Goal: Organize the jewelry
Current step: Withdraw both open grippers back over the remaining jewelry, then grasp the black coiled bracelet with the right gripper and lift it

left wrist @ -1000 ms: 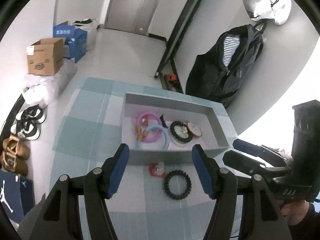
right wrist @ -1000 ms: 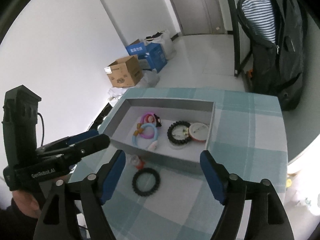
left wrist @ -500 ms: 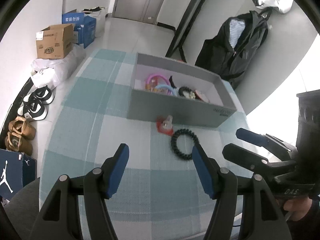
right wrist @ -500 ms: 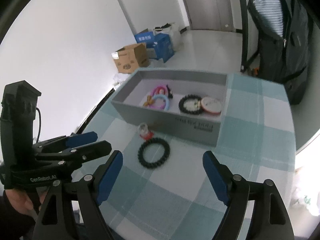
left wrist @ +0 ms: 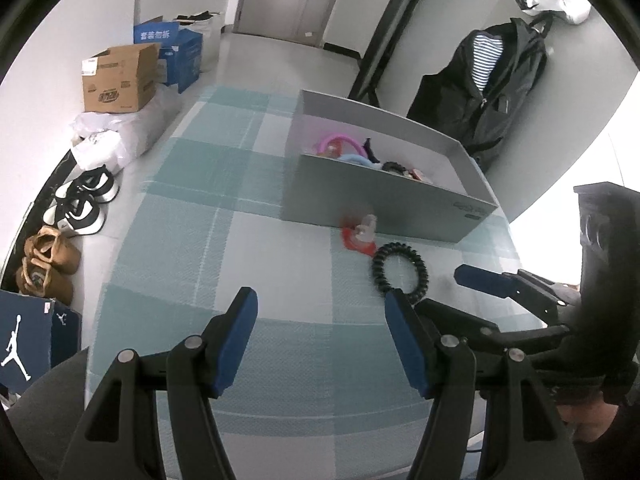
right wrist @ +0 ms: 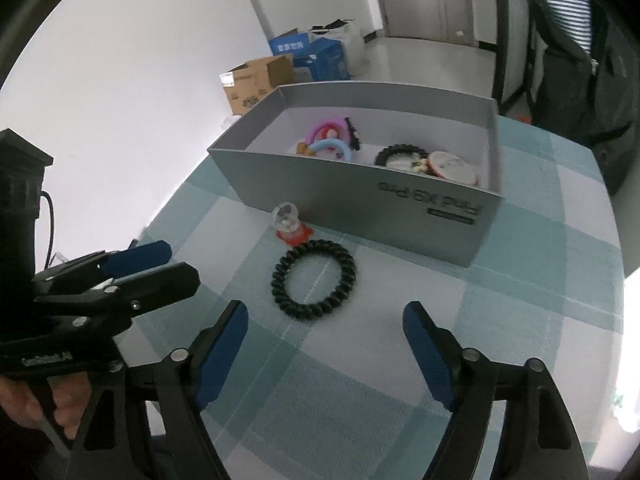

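Observation:
A black spiral hair tie [left wrist: 422, 270] [right wrist: 349, 276] lies on the teal checked cloth [left wrist: 192, 240]. A clear-gem ring on a red base [left wrist: 360, 236] [right wrist: 290, 224] stands just behind it, against the front wall of the grey box [left wrist: 380, 204] [right wrist: 340, 200]. Inside the box are pink and blue hoops [right wrist: 330, 140], a black bead bracelet [right wrist: 390, 154] and a round red-rimmed piece [right wrist: 452, 166]. My left gripper [left wrist: 320, 300] [right wrist: 182, 262] is open and empty, left of the hair tie. My right gripper [right wrist: 325, 310] [left wrist: 444, 288] hangs just short of the hair tie, jaws closing, nothing between them.
Left of the table on the floor are a cardboard box [left wrist: 118, 80], a blue box [left wrist: 176, 52], white bags and shoes [left wrist: 84, 200]. A dark jacket [left wrist: 492, 80] hangs behind the grey box. The cloth's right edge [right wrist: 616, 280] lies near the box.
Both grippers have sunk towards the cloth and tilted more level, so the box is now seen from its front wall. The hair tie and ring have not moved.

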`<action>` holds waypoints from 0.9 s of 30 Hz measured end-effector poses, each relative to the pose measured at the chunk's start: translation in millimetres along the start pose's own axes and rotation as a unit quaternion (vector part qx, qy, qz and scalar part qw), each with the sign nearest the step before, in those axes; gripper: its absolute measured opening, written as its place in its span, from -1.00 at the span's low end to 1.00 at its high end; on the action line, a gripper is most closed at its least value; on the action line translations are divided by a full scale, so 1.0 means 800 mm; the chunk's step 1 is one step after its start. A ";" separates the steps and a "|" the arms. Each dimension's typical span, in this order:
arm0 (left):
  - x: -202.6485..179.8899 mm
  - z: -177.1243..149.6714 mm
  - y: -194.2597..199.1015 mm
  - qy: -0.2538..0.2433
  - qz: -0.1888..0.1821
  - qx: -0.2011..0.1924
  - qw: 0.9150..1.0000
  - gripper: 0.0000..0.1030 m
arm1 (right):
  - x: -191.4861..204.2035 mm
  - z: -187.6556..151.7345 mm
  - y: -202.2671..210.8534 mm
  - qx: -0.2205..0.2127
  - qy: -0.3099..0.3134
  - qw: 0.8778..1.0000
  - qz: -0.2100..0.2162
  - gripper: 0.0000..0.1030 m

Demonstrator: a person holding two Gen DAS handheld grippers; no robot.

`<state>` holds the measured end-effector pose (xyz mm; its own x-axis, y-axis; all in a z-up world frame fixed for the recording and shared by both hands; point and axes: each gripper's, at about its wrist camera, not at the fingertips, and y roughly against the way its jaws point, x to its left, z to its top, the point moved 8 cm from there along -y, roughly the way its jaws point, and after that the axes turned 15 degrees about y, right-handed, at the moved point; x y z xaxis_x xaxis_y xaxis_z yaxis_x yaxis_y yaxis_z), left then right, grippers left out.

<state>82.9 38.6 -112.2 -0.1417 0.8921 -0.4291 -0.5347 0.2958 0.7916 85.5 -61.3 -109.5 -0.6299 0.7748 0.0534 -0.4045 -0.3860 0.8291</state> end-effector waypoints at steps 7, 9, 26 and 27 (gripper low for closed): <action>0.017 0.003 -0.001 0.026 0.005 0.003 1.000 0.19 | 0.012 0.012 -0.016 0.012 0.040 0.999 -0.032 0.21; 0.021 0.004 -0.001 0.032 0.006 0.004 0.999 0.19 | 0.016 0.013 -0.020 0.019 0.059 0.997 -0.055 0.13; 0.023 0.008 -0.004 0.048 -0.003 0.013 0.999 0.19 | 0.013 0.013 -0.014 0.020 0.061 0.997 -0.043 -0.22; 0.023 0.008 -0.004 0.049 -0.002 0.013 0.999 0.19 | 0.013 0.014 -0.012 0.019 0.059 0.997 -0.040 -0.22</action>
<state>87.8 56.1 -119.9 -0.2211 0.8535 -0.4719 -0.5135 0.3095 0.8003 89.9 -43.8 -111.0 -0.6719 0.7365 -0.0780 -0.4326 -0.3048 0.8485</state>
